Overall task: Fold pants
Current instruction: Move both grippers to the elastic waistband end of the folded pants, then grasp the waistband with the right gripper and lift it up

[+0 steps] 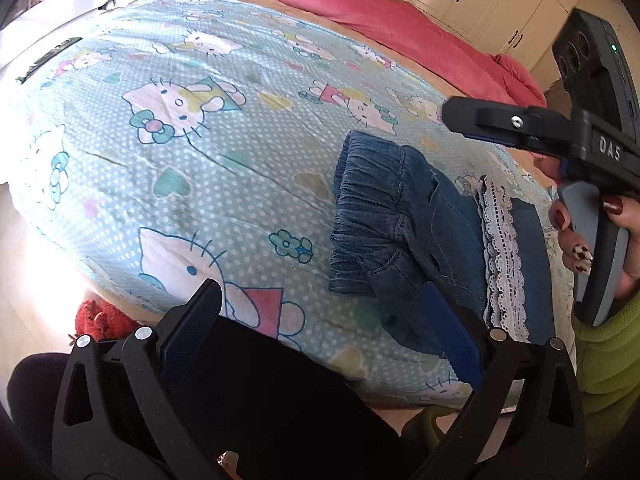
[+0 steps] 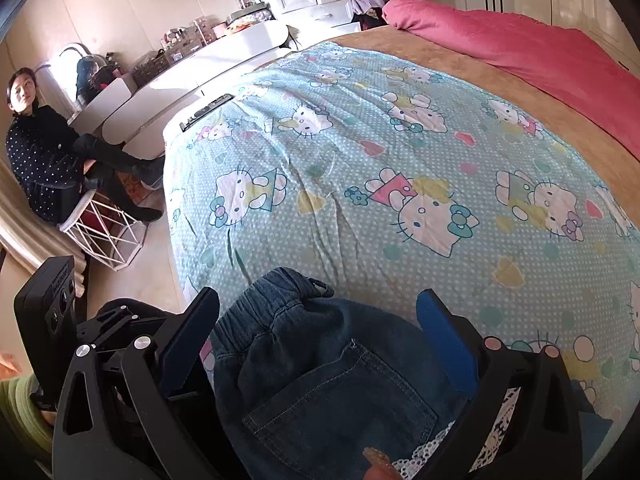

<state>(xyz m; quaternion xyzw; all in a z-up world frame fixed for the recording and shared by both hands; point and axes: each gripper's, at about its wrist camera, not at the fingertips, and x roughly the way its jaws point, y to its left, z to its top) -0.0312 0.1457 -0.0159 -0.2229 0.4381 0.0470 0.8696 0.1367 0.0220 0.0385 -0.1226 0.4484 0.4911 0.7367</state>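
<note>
denim pants (image 1: 404,220) folded, hems cut off | left gripper (image 1: 324,328) spread | right gripper (image 2: 320,344) spread

The left wrist view is looking from the bed's near edge across the patterned sheet (image 1: 224,168), pants (image 1: 404,232) lying at right; the right wrist view is hovering close over the pants (image 2: 320,380), sharing sheet (image 2: 400,184) and pink duvet (image 2: 540,52).

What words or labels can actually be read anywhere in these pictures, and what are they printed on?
"DAS": white letters on the black body of the right gripper, seen from the left wrist view.
A small label on the left gripper's black body in the right wrist view: too blurred to read.
The cartoon-cat bedsheet and the denim pants: no readable text.
</note>
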